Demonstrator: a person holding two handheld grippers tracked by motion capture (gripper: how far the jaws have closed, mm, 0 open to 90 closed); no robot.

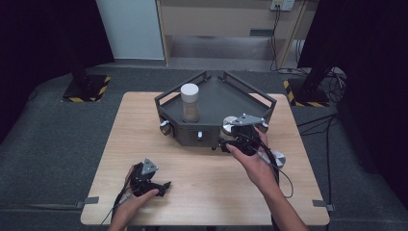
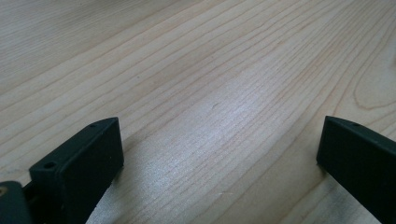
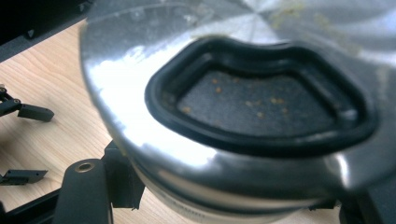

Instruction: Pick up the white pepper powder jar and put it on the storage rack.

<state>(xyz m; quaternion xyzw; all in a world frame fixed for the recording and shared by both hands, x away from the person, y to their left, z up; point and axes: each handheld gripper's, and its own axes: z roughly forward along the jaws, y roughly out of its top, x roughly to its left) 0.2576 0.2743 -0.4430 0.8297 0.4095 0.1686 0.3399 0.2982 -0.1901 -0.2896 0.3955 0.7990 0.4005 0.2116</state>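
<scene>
Shiny and close in the right gripper view, a steel lid with a black rubber-rimmed recess sits pinched in the right gripper, just in front of the dark tray on the bench. Its smooth metal could slip from so narrow a hold, dropping or tilting against the tray's front wall. Farther off, the left gripper rests low over the bench with jaws spread on nothing. A white-capped jar stands in the tray. Where the pads meet the lid is hidden, and the specks in its recess are too blurred to identify.
</scene>
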